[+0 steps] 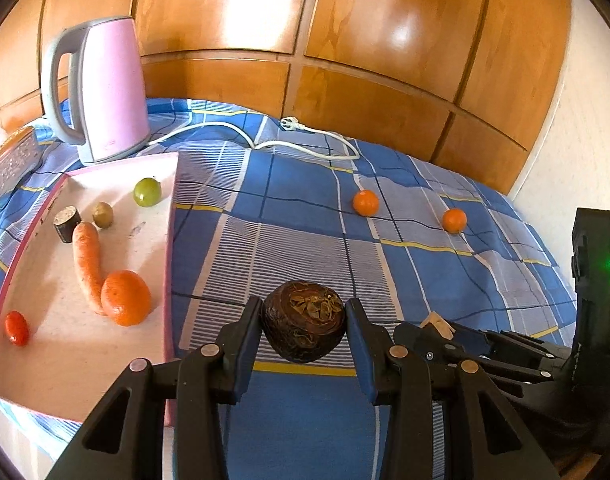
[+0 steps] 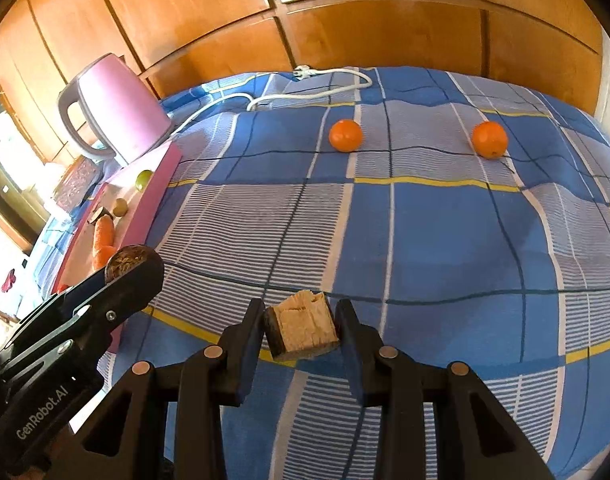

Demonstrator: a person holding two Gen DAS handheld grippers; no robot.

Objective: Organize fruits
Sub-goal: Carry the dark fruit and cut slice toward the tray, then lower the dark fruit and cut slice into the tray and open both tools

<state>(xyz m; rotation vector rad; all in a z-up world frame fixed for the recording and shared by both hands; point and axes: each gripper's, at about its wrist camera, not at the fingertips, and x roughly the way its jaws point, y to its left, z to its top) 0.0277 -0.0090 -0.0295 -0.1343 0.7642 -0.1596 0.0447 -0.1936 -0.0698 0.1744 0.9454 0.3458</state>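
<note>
I put the job at a little past halfway. The pink tray (image 1: 170,216), off to the left of my left hand-held gripper (image 1: 305,322), already holds six pieces: a carrot (image 1: 87,260), a big orange (image 1: 126,298) touching it, a green fruit (image 1: 147,192) at the far end, a small brownish fruit (image 1: 102,214), a dark cut stub (image 1: 68,224) and a small red fruit (image 1: 16,328) nearest me. Still out on the blue checked cloth (image 1: 305,216) covering the tabletop are two small oranges (image 2: 345,135) (image 2: 489,139), well ahead of both grippers and apart from each other, so those remain to be fetched. My left hand-held gripper is pinching a dark round fruit (image 1: 304,322), both pads pressed to its sides; it is brown, wrinkled and glossy, with a patch of dry, flaky, tan scales on its top face, and it hangs clear of the cloth just right of the tray's near wall. My right hand-held gripper (image 2: 301,330) is clamped on a short cut chunk (image 2: 301,330), pale and fibrous on the sliced face with a dark rind round the edge, much like the stub in the tray; it is held just beside the left gripper, to its right. Both held pieces, I judge, go into the tray next.
</note>
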